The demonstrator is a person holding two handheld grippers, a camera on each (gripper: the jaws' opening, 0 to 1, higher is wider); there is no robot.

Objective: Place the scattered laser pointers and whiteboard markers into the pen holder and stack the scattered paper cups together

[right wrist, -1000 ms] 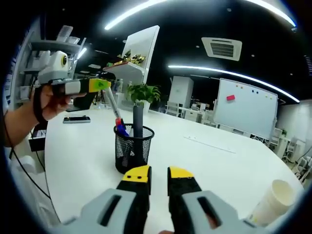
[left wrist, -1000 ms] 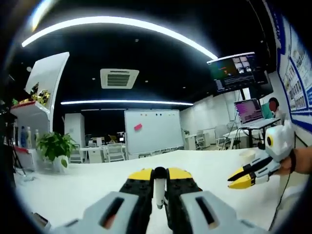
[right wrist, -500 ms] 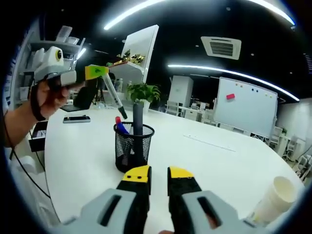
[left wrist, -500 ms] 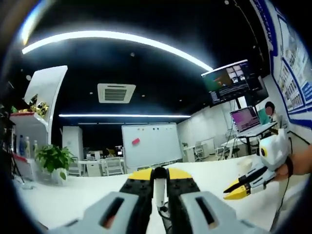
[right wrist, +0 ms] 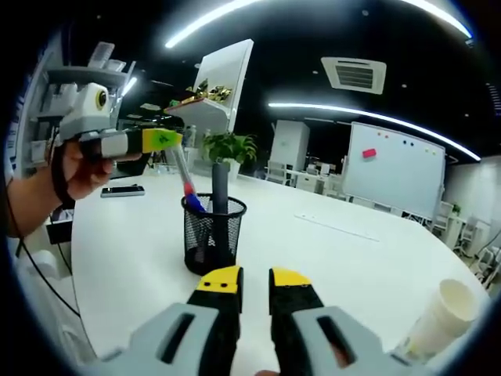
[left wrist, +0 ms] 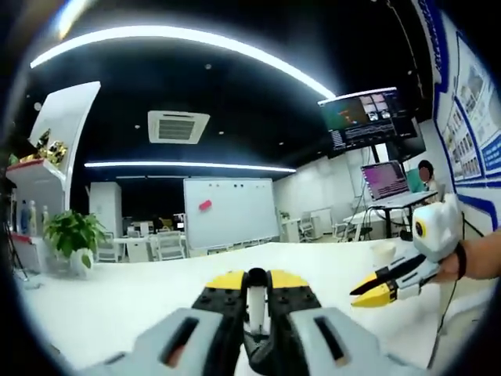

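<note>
My left gripper (left wrist: 256,282) is shut on a white whiteboard marker (left wrist: 256,304). In the right gripper view that left gripper (right wrist: 160,141) hangs above and left of the black mesh pen holder (right wrist: 211,243). The marker (right wrist: 182,174) slants down from it, with its lower end at the holder's mouth. A tall black pen (right wrist: 221,186) and a blue-tipped marker (right wrist: 195,206) stand in the holder. My right gripper (right wrist: 255,280) hovers in front of the holder, jaws drawn close, nothing between them. It also shows in the left gripper view (left wrist: 362,290). A paper cup stack (right wrist: 448,309) lies tilted at the right.
The white table (right wrist: 352,258) stretches far back. A phone (right wrist: 121,191) lies on it behind the left gripper, and a potted plant (right wrist: 229,147) stands beyond the holder. A whiteboard (right wrist: 391,168) and chairs stand behind. A person's hand (right wrist: 74,168) holds the left gripper.
The left gripper lifted the marker clear above the holder half a second ago, then brought it back down so its lower end is at the holder's mouth. My right gripper stayed put.
</note>
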